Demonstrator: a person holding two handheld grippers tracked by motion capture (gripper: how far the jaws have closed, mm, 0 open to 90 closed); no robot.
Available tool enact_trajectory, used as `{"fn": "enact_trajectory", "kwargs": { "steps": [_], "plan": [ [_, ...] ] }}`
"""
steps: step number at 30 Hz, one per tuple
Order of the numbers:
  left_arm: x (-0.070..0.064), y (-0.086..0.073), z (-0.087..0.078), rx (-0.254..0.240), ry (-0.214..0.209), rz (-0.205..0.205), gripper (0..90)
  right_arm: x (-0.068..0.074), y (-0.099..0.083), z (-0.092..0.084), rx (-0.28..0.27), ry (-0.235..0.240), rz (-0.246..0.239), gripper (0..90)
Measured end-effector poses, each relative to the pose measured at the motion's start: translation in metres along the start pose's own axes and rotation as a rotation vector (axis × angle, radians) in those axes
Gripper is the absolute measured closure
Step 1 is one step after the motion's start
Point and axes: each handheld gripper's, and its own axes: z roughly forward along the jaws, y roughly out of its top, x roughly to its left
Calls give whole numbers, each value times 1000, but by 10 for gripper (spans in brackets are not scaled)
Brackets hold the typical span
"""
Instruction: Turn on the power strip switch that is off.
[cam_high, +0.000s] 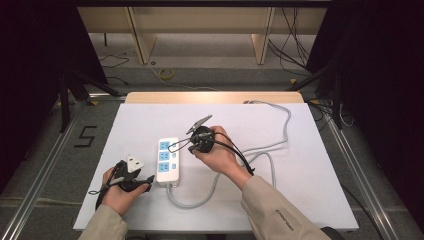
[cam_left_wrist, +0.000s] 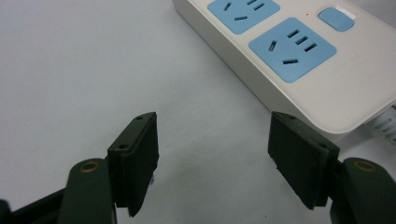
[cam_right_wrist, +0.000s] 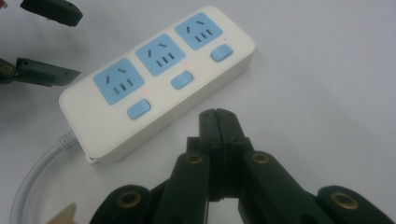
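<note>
A white power strip (cam_high: 168, 160) with three blue sockets lies mid-table, long axis running away from the person. The right gripper (cam_right_wrist: 218, 122), jaws pressed together and empty, hovers just beside its far end; the left gripper (cam_left_wrist: 212, 158), jaws wide apart, waits near its cord end. White table (cam_high: 300, 165), dim workshop beyond
</note>
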Motion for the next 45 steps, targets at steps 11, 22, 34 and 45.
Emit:
{"fn": "enact_trajectory", "kwargs": {
  "steps": [11, 22, 34, 45],
  "plan": [
    [0, 0, 0, -1, 1, 1, 334, 0, 4, 5, 9, 2, 13, 900],
    [0, 0, 0, 0, 0, 2, 334, 0, 12, 12, 9, 0, 2, 900],
    [0, 0, 0, -1, 0, 1, 334, -1, 16, 17, 15, -2, 7, 900],
    [0, 0, 0, -2, 1, 0, 334, -1, 23, 19, 15, -4, 6, 900]
  ]
}}
